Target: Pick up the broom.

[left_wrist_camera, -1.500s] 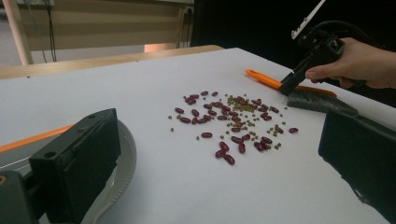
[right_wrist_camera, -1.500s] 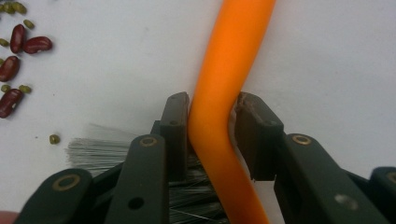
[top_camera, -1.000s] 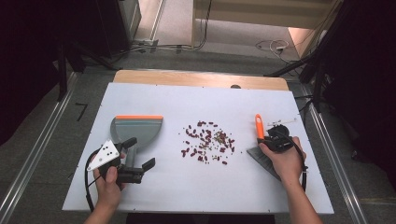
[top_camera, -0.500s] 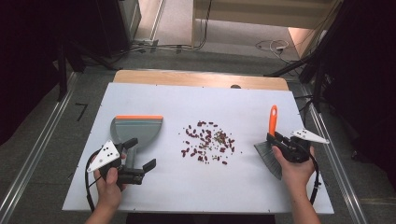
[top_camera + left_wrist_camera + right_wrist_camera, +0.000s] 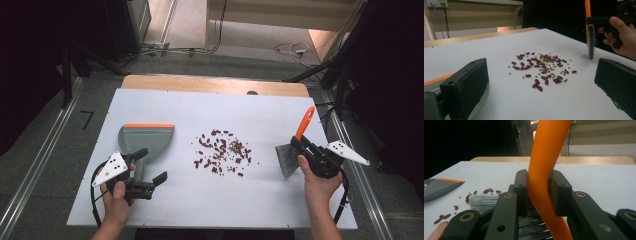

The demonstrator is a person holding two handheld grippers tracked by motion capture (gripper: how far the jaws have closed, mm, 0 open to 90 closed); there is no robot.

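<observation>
A small brush with an orange handle and grey bristles stands nearly upright at the right of the white table. My right gripper is shut on that handle, with a jaw pressing on each side. The bristles point down, their tips at or just above the table. A scatter of red beans and small green ones lies mid-table. A grey dustpan with an orange lip lies at the left. My left gripper stands open at the dustpan's handle, holding nothing.
The table's far edge is a wooden strip. Metal rails run along the floor on both sides, and cables lie on the floor beyond. The right table edge is close behind the right hand.
My right gripper has lifted the brush from lying on the table and carried it to the right, tipping the handle upright. The left gripper and dustpan have stayed put.
</observation>
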